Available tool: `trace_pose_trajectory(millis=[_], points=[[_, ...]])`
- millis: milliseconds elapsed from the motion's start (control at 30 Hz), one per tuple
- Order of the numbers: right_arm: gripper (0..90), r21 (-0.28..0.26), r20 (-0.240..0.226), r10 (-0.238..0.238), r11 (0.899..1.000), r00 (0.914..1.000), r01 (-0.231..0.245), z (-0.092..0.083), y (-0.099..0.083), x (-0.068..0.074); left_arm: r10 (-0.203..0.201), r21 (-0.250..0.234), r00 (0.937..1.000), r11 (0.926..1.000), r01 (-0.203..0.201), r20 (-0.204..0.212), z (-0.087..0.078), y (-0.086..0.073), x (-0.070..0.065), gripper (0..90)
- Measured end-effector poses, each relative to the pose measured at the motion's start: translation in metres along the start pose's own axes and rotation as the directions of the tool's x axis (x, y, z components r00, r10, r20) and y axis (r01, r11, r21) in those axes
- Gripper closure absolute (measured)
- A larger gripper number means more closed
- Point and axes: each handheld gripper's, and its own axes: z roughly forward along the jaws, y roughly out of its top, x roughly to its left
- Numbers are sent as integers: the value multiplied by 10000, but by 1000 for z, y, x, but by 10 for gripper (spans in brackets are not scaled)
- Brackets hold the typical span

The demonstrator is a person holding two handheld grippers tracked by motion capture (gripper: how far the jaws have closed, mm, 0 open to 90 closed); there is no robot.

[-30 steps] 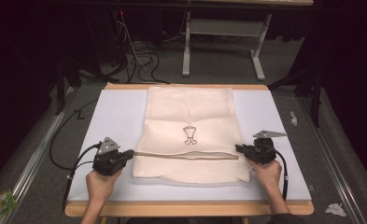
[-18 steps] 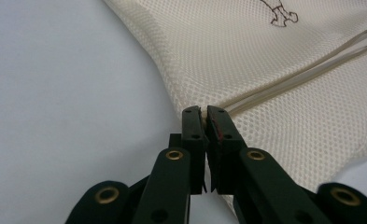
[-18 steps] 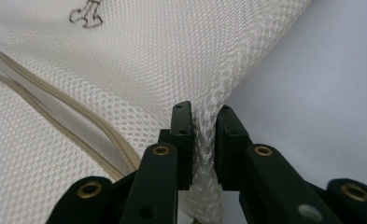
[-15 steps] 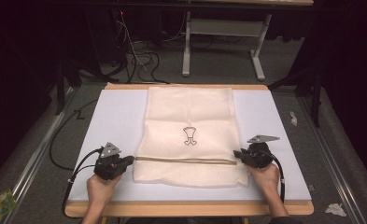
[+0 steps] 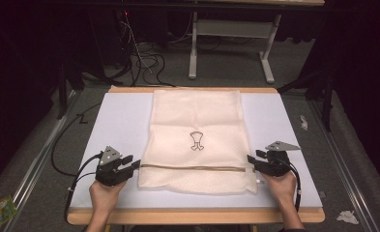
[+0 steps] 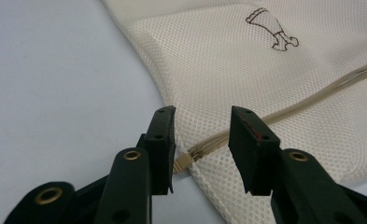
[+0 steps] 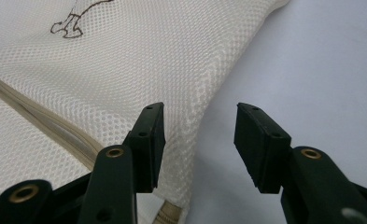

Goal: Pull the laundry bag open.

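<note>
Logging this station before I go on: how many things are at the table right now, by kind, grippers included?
Mesh bags: 1, the cream mesh bag lying flat, zipper across its near end.
Grippers: 2, the left gripper and right gripper, both open at the bag's side edges.
Work mats: 1, the white mat under the bag.
Total: 4.

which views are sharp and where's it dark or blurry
High view: the white table and mesh laundry bag are evenly lit, while the floor around them falls nearly black. Left gripper view: the mesh weave is crisp, the near jaws slightly soft. Right gripper view: the same, with a soft shadow under the bag's edge.
</note>
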Motion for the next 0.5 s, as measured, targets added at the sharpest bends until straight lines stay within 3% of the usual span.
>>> trace_pose_trajectory(millis=[367,500], points=[[530,-813,91,432,9958,9990,-423,-26,-7,-15,-480,-720,9983,9964,456,-322,-13,-5,12,562],[530,-959,129,579,9938,9982,-564,-30,-8,-20,-450,-747,9975,9964,409,-541,-16,-6,16,549]])
